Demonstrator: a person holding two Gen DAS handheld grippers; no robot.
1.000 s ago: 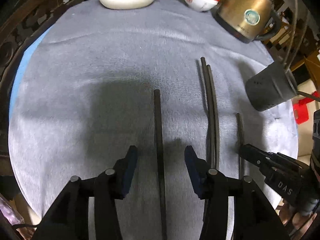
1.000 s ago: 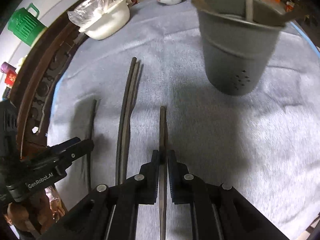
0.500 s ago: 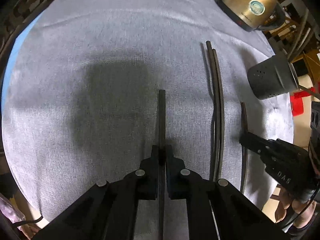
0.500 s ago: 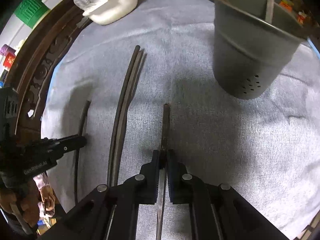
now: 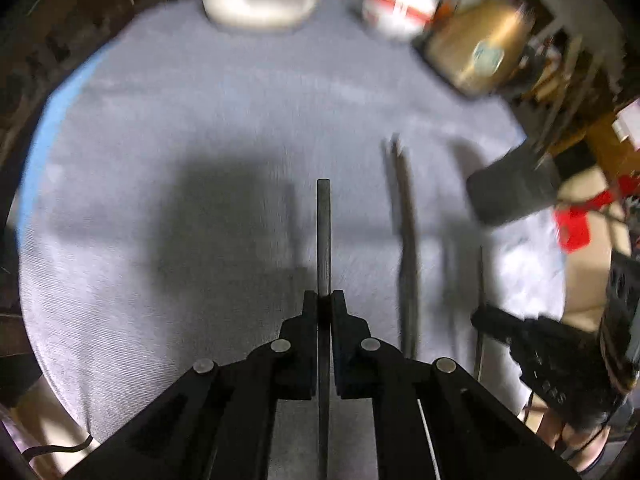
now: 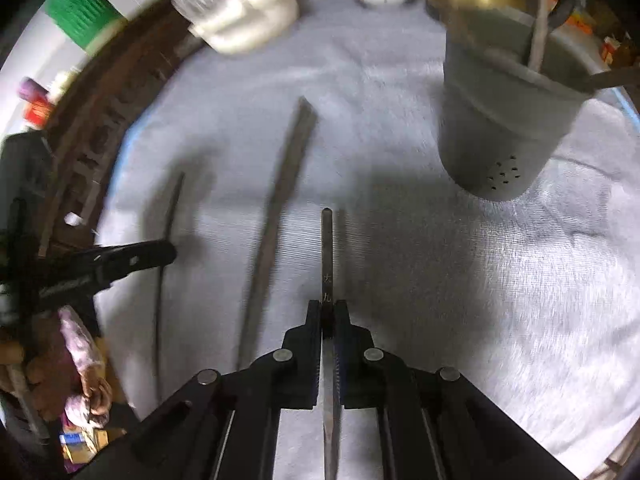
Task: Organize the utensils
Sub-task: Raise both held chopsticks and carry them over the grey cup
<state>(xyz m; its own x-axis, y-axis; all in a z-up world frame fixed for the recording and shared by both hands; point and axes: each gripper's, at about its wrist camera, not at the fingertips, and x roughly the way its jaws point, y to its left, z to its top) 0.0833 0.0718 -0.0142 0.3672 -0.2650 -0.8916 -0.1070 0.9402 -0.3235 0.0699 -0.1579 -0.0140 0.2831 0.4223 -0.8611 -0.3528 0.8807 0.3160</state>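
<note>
left claw [image 5: 324, 300]: clamped on a chopstick [image 5: 323, 232]
right claw [image 6: 328, 308]: clamped on another chopstick [image 6: 327, 256]
loose pair [image 6: 280, 216]: on the cloth [image 6: 460, 300], 11 o'clock
holder [image 6: 508, 120]: 1 o'clock, far
step: pickup, I'd say
next: drop both in the holder

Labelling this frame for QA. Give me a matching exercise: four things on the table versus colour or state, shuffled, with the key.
Things:
1. utensil holder
2. kettle
3. pair of chopsticks
4. chopstick in the left hand-held gripper

States:
A. gold, at the far edge of the cloth
B. pinched between shut fingers
C. lying loose on the grey cloth
D. grey, upright, with utensils already in it

Pairs: 1-D, 2-A, 3-C, 4-B
</note>
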